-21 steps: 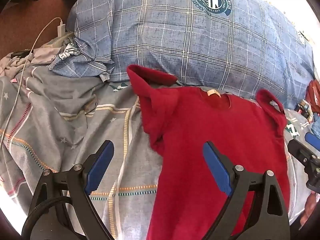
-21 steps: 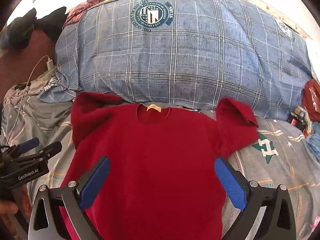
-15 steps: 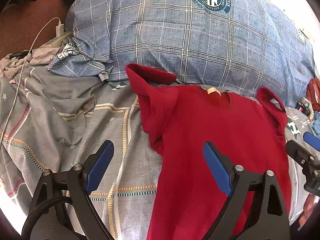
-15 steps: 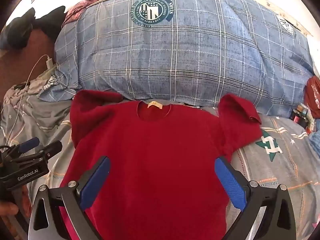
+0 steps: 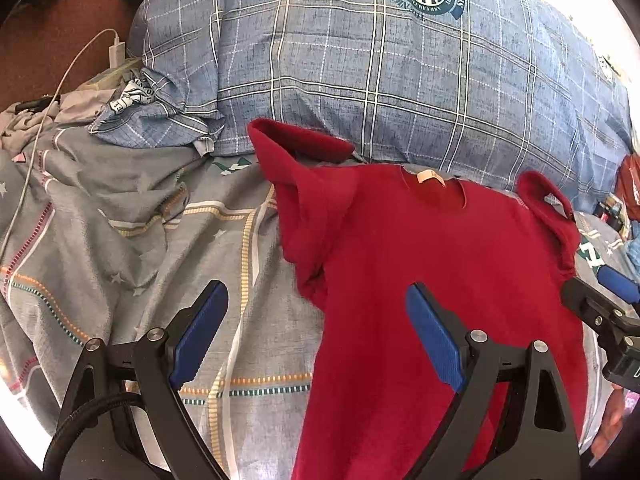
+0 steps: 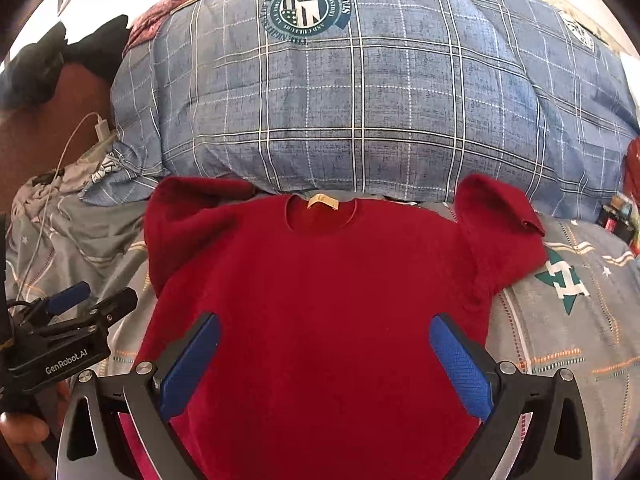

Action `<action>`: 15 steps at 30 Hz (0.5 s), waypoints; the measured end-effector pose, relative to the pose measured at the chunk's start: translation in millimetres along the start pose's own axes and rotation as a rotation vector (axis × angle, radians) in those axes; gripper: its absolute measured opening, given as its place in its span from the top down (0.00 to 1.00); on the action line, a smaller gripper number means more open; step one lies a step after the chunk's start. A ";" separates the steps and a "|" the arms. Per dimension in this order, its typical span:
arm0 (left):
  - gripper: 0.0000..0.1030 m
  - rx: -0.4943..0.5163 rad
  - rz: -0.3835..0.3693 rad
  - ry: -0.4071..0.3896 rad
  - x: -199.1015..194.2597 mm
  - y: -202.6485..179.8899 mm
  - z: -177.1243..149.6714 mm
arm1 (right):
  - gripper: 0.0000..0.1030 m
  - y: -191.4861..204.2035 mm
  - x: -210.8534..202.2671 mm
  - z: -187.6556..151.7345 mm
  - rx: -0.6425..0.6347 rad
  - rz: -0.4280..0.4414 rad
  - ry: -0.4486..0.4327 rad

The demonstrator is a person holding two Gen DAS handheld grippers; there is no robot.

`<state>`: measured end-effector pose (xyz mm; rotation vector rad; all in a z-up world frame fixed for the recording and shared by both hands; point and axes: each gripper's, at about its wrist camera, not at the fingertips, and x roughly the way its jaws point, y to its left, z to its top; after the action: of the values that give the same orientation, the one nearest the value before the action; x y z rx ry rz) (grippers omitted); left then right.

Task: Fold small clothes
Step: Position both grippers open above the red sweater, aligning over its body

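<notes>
Red shirt point(image 6: 320, 320) hem cut off; pillow point(image 6: 360, 100) emblem text seemingly unreadable.

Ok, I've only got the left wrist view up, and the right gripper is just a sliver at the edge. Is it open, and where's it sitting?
Observer: Open. In the right wrist view the right gripper has its blue pads spread wide, both over the body of the red shirt, with nothing gripped.
Operator: And the sleeve on that side, is it laid out?
Observer: Not neatly. That sleeve sticks out onto the grey sheet with its cuff corner turned over, just above a green star print.
</notes>
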<state>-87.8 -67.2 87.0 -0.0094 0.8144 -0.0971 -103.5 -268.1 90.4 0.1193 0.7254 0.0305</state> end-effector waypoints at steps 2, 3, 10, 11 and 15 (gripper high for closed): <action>0.12 -0.003 -0.002 0.002 1.7 0.8 -0.2 | 0.00 -1.2 3.0 0.3 -0.008 -0.004 0.008; 0.12 -0.005 -0.002 0.002 2.3 1.6 -0.4 | 0.00 0.1 4.6 0.4 -0.009 -0.005 0.013; 0.12 -0.004 0.005 0.008 9.4 3.9 -1.4 | 0.00 5.5 11.7 3.6 -0.051 -0.044 0.027; 0.12 -0.005 0.005 0.009 10.4 4.2 -1.3 | 0.00 6.8 12.2 3.9 -0.060 -0.048 0.024; 0.12 -0.010 0.004 0.018 16.0 5.5 -2.1 | 0.00 10.3 16.9 6.2 -0.081 -0.064 0.047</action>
<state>-78.0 -63.0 73.7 -0.0169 0.8329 -0.0896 -86.6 -257.3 85.1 0.0176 0.7738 0.0016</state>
